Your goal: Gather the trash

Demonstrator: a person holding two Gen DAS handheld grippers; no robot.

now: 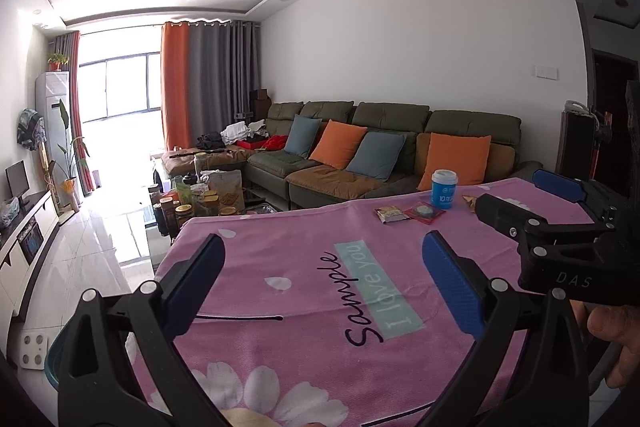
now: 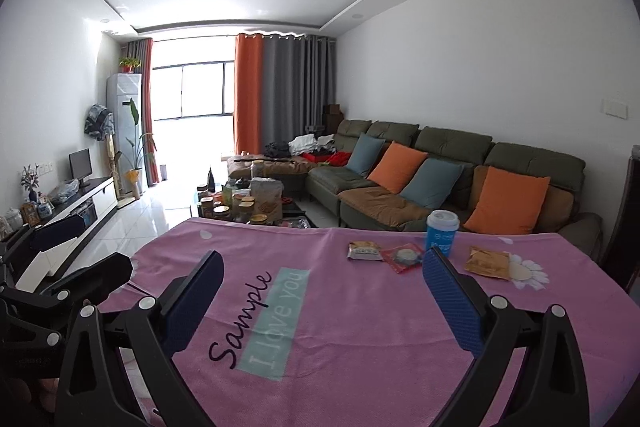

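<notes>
Trash lies at the far side of a table under a pink flowered cloth [image 2: 360,327]: a blue paper cup with a white lid [image 2: 441,233], a tan snack wrapper [image 2: 365,250], a red wrapper [image 2: 403,256] and an orange-gold packet [image 2: 488,262]. The cup [image 1: 444,187], tan wrapper [image 1: 390,214] and red wrapper [image 1: 425,212] also show in the left wrist view. My left gripper [image 1: 324,253] is open and empty over the near cloth. My right gripper [image 2: 324,269] is open and empty, well short of the trash; it shows in the left wrist view [image 1: 516,195].
A green sofa [image 2: 440,179] with orange and blue cushions stands behind the table. A low coffee table crowded with jars and bags [image 2: 244,203] sits beyond the table's far edge. A TV cabinet [image 2: 80,203] runs along the left wall. A teal bin rim [image 1: 54,367] shows at the lower left.
</notes>
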